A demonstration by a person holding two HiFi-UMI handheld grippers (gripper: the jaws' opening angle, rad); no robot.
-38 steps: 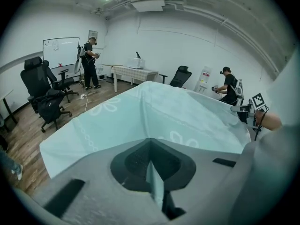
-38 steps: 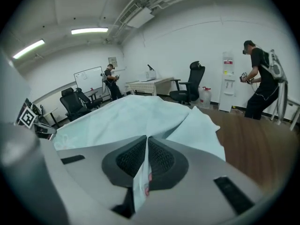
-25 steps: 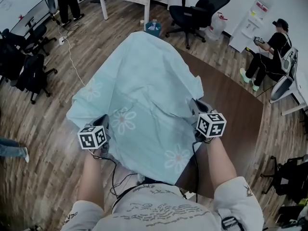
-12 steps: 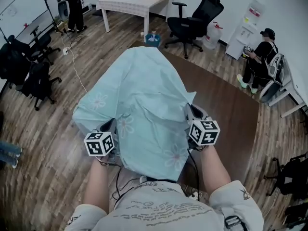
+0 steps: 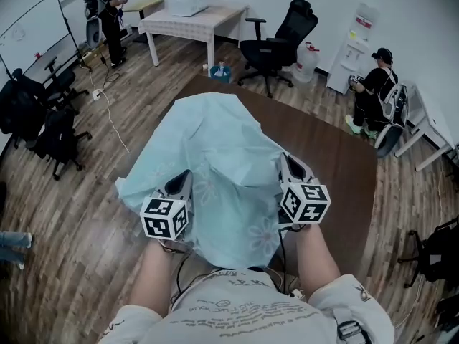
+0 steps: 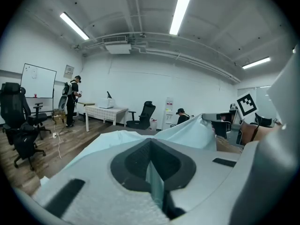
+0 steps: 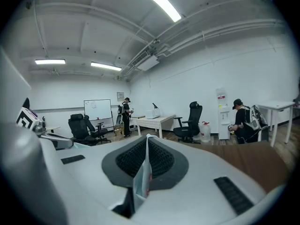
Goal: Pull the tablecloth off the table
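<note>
A light blue tablecloth (image 5: 215, 156) with pale flower prints lies bunched over the left part of a dark brown table (image 5: 337, 163), its near edge lifted. My left gripper (image 5: 179, 186) is shut on the cloth's near left edge; a thin fold of tablecloth (image 6: 153, 182) shows pinched between its pads. At the near right edge my right gripper (image 5: 285, 165) is shut on the cloth too, with a strip of tablecloth (image 7: 140, 179) caught between its jaws. The right half of the table top is bare wood.
Black office chairs (image 5: 276, 41) stand beyond the table's far end, next to a white table (image 5: 190, 20). A person (image 5: 369, 95) sits at the right wall, another person (image 5: 111, 13) stands far left. More chairs (image 5: 43, 120) and a floor cable (image 5: 107, 99) are at the left.
Both grippers have drawn back toward me and closer together with the cloth. The cloth has slid off the far end and bunched narrower, baring more brown table top.
</note>
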